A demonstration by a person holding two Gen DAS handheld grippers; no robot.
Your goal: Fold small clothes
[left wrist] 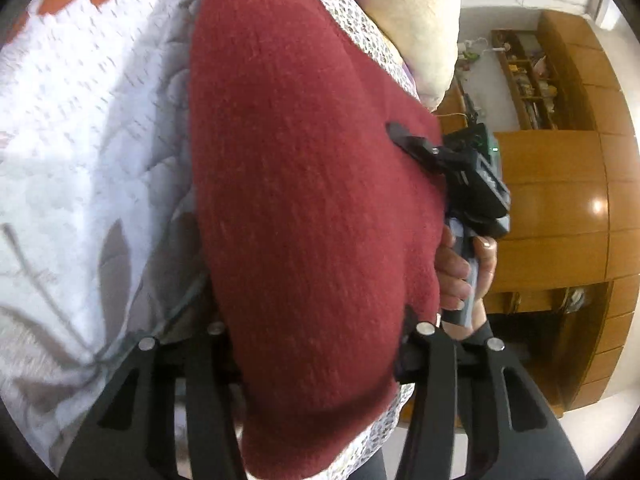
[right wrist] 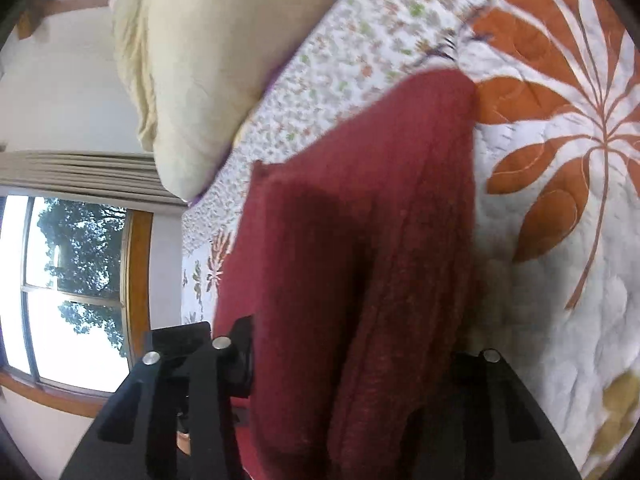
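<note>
A dark red knitted garment (left wrist: 304,184) hangs lifted over the bed and fills the middle of both views. In the left wrist view it drapes between the arms of my left gripper (left wrist: 316,320) and hides the fingertips; the jaws look closed on its lower part. My right gripper (left wrist: 404,138) comes in from the right, held by a hand (left wrist: 460,272), with one black finger pinching the garment's edge. The right wrist view shows the same red garment (right wrist: 360,260) in thick folds running down between the arms of the right gripper (right wrist: 352,340), whose tips are covered.
Under the garment lies a white quilt (right wrist: 560,184) with orange leaf prints and a small-flower border (left wrist: 352,28). A cream pillow (right wrist: 192,60) sits at the head of the bed. Wooden cabinets (left wrist: 560,200) stand beyond the bed on one side, a window (right wrist: 72,280) with curtains on the other.
</note>
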